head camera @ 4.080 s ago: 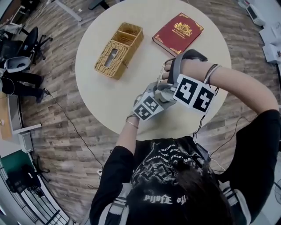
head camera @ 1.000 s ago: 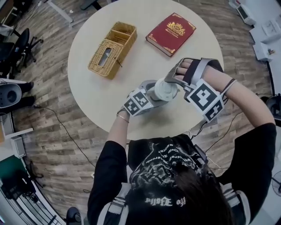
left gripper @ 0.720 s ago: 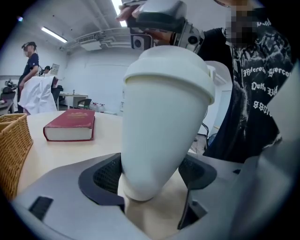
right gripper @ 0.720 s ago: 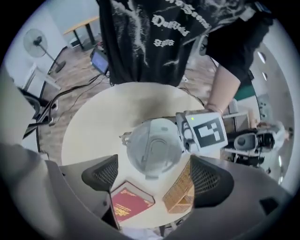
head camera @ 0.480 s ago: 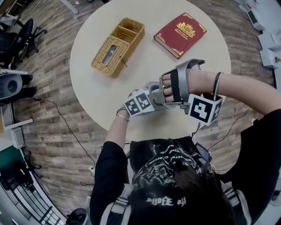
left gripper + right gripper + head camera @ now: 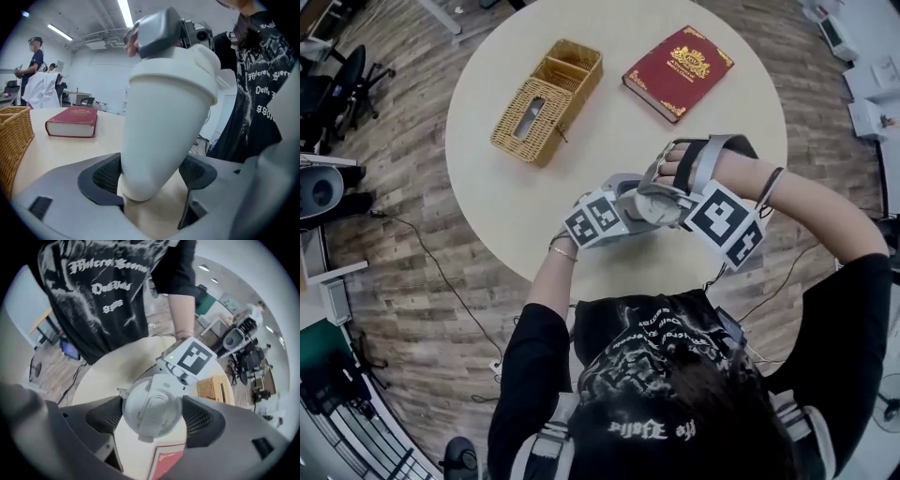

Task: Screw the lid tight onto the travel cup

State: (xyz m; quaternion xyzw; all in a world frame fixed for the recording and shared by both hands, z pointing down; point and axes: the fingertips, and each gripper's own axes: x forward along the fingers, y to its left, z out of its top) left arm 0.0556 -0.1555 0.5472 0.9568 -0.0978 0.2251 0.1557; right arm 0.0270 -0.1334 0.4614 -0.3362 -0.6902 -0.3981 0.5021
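Observation:
A white travel cup (image 6: pixel 164 131) stands tilted on the round table (image 6: pixel 581 150), with my left gripper (image 6: pixel 152 180) shut on its lower part. Its pale grey lid (image 6: pixel 151 411) sits on top of it. My right gripper (image 6: pixel 152 416) points down over the lid, a dark pad against each side of its rim; its jaws have just been closing with the lid between them. In the head view the left gripper (image 6: pixel 626 210) and the right gripper (image 6: pixel 661 202) meet at the cup (image 6: pixel 649 210) near the table's front edge.
A wicker basket (image 6: pixel 546 91) lies at the table's back left. A red book (image 6: pixel 678 59) lies at the back right, also seen behind the cup as the book (image 6: pixel 72 122). People stand far off in the room (image 6: pixel 35 56).
The right gripper has come from beside the cup to over the lid and sunk a little onto it, its marker cube turning. The left gripper and cup have stayed put.

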